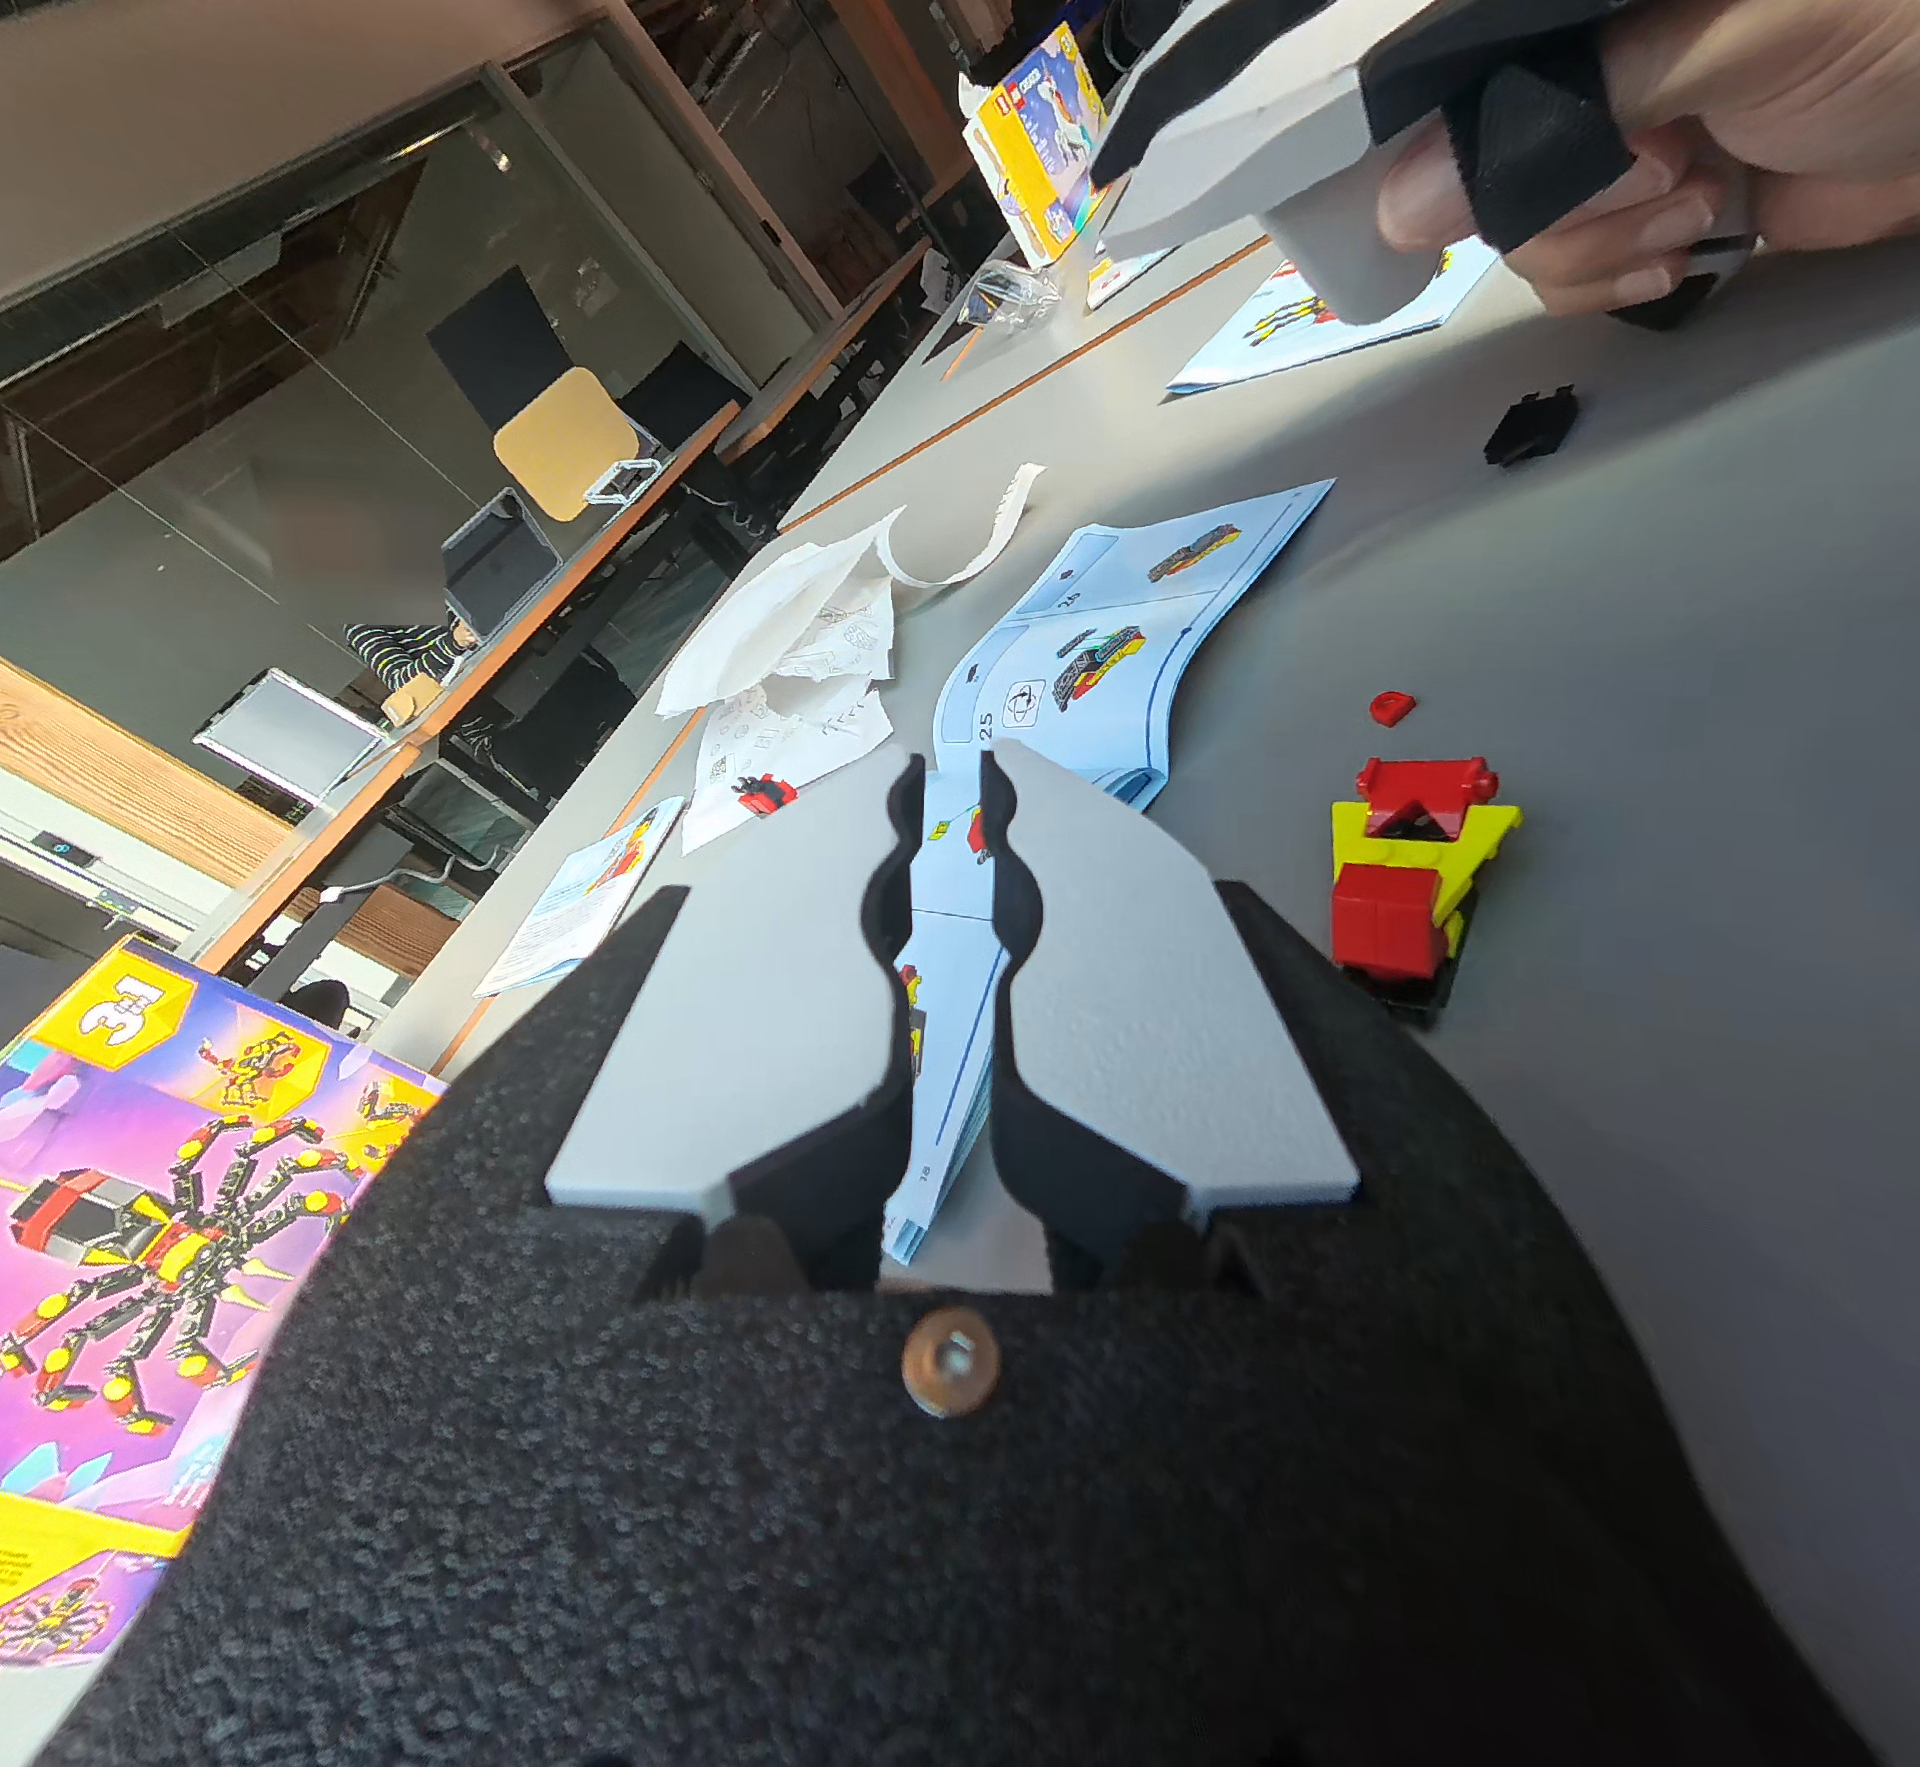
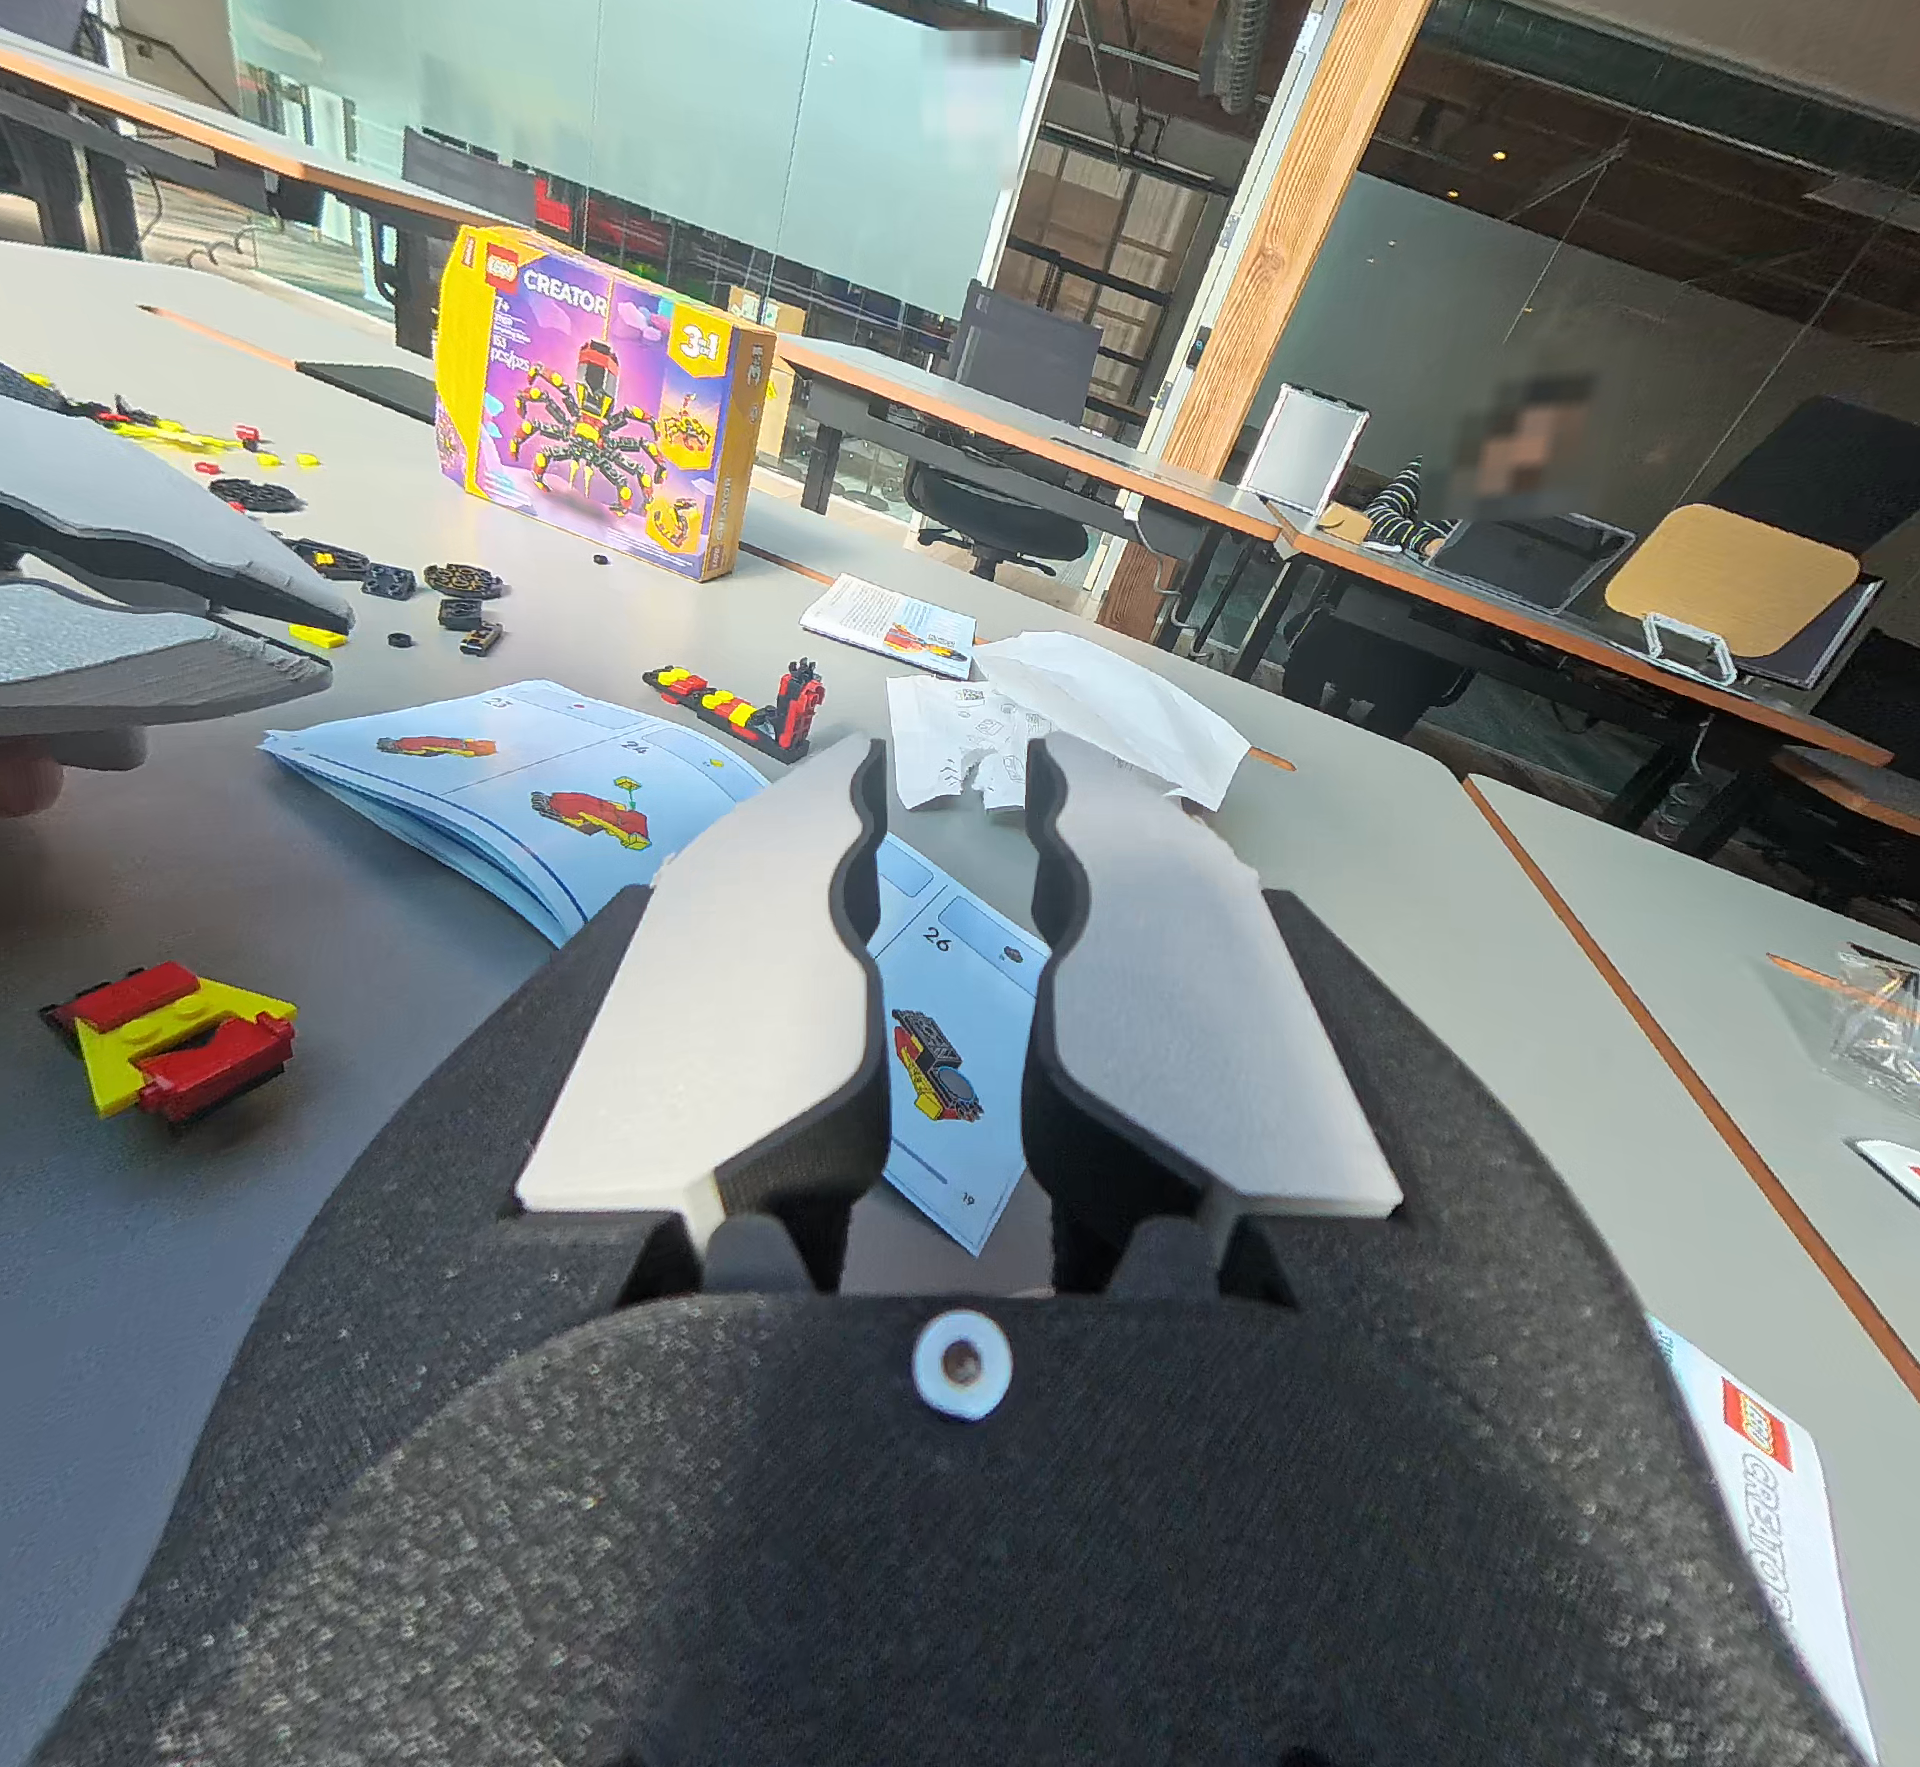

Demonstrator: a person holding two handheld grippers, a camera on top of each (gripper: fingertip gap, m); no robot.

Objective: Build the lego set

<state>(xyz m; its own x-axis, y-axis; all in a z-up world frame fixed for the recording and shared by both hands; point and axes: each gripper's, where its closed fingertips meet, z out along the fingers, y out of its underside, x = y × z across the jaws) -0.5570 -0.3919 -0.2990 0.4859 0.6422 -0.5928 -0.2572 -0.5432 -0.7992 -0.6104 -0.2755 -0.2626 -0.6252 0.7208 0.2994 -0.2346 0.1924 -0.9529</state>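
A part-built red and yellow Lego model point(image 1: 1403, 886) lies on the grey table point(image 1: 1662, 782), to the right of my left gripper point(image 1: 953, 763). It also shows in the right wrist view point(image 2: 177, 1042), at the left. The left gripper's jaws stand a narrow gap apart and hold nothing. My right gripper point(image 2: 956, 751) is open wider and empty. Both hover over the open blue instruction booklet point(image 1: 1091, 657) point(image 2: 499, 782). A small red piece point(image 1: 1392, 707) and a black piece point(image 1: 1532, 424) lie loose. A black strip with red and yellow bricks point(image 2: 738, 704) sits behind the booklet.
The purple and yellow set box point(image 2: 603, 429) stands at the back, with several loose black and yellow pieces point(image 2: 416, 574) to its left. Torn white paper point(image 2: 1091, 709), a leaflet point(image 2: 894, 621), a clear plastic bag point(image 2: 1881, 1031) and a second box point(image 1: 1039, 138) lie around. About 15 centimeters separates my left fingertips from my right. My right tips are roughly 12 centimeters from the black piece point(image 1: 1532, 424).
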